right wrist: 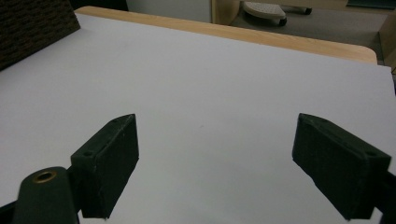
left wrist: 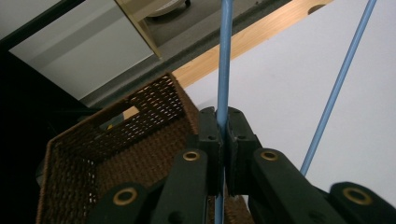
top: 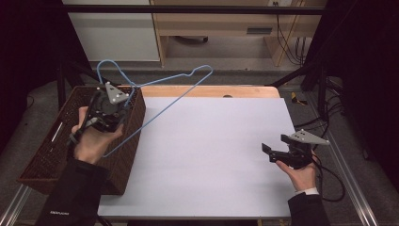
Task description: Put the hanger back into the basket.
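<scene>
Grey floor, pale wooden shelving, dark surroundings.

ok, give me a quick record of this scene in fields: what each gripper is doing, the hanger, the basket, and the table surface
left gripper: shut on the blue wire hanger, above the basket
blue wire hanger: lifted, hook pointing away from the person, lower corner over the basket
wicker basket: brown, at the table's left edge
right gripper: open, nothing between the jaws, held over the sheet
white sheet: covers most of the table
table: wooden edge shows at the far side
</scene>
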Demonstrator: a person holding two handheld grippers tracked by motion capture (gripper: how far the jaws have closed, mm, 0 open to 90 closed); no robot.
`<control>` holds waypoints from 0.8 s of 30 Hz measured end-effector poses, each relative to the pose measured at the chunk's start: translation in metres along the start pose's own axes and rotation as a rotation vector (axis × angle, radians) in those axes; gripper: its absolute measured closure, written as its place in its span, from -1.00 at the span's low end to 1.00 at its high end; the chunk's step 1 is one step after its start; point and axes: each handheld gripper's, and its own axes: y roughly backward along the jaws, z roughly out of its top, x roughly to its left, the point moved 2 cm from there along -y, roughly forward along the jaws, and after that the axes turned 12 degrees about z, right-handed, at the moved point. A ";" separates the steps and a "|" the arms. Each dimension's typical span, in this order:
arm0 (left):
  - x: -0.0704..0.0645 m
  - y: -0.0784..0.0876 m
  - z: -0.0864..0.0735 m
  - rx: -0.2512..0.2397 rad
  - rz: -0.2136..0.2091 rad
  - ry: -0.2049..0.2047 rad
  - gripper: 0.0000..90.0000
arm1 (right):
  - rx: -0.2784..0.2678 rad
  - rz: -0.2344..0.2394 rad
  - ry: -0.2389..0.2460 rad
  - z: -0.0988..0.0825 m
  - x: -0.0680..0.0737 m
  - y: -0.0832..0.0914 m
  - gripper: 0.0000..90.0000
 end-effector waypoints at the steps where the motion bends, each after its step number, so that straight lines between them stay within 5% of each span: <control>1: 0.004 -0.001 -0.001 0.005 0.007 0.004 0.92 | 0.003 -0.001 0.003 0.000 0.000 0.000 -0.67; 18: 0.054 -0.010 -0.022 0.060 0.013 0.040 0.92 | 0.008 0.001 0.007 -0.001 0.001 -0.002 -0.68; 24: 0.071 -0.015 -0.034 0.090 0.059 0.038 0.92 | 0.013 0.001 0.009 -0.001 0.001 -0.003 -0.69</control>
